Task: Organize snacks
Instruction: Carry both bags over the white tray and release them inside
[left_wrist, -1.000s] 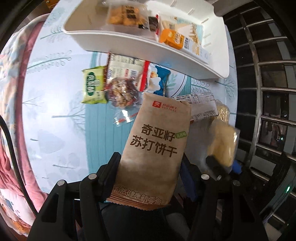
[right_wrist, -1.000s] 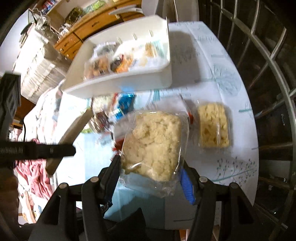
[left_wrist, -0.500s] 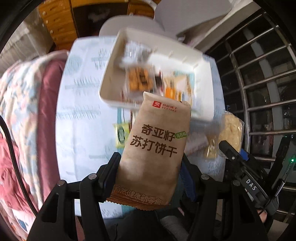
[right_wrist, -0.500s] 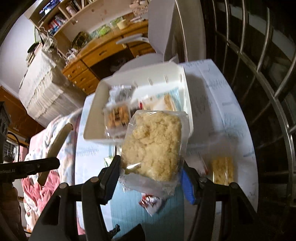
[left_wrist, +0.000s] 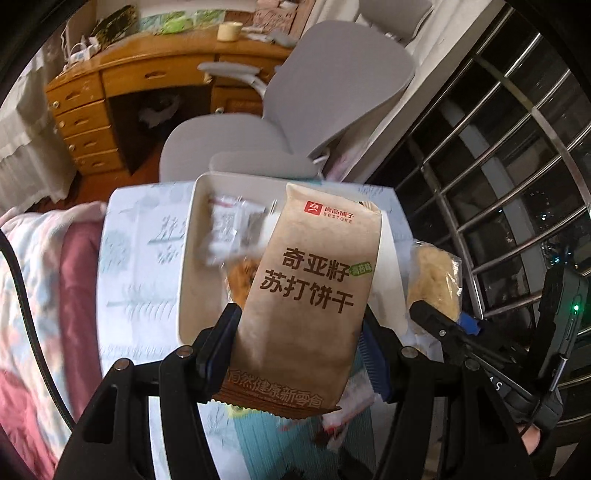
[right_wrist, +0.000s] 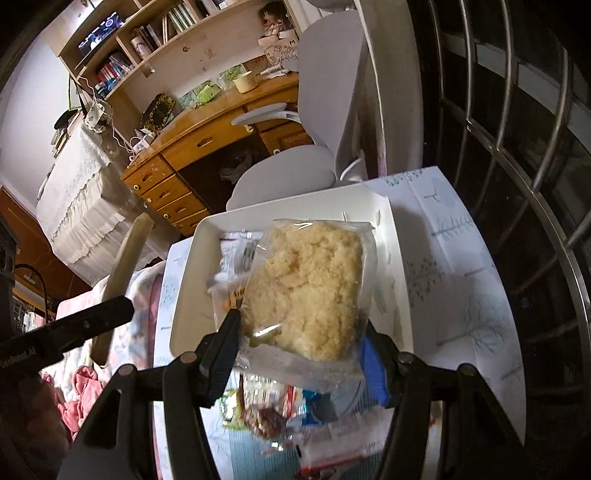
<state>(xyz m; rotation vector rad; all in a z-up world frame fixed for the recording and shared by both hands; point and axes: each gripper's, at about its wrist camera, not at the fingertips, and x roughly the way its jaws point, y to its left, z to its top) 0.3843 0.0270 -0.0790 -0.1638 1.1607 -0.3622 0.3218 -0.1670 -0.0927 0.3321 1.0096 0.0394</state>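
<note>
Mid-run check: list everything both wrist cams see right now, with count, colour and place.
cracker packet: 1, brown kraft with dark print, clamped upright in the left gripper
crumbly snack pack: 1, pale yellow in clear wrap, clamped in the right gripper
tray: 1, white, on the table ahead of both grippers
packets in tray: a few, white and orange-brown, blurred, at its left side
loose snacks: several, mixed colours, blurred, on the table below the grippers
table: 1, white-and-blue leaf print
office chair: 1, grey, behind the table
wooden desk: 1, with drawers, far side
window bars: metal, right side
left gripper: 1, black, shut
right gripper: 1, black, shut
</note>
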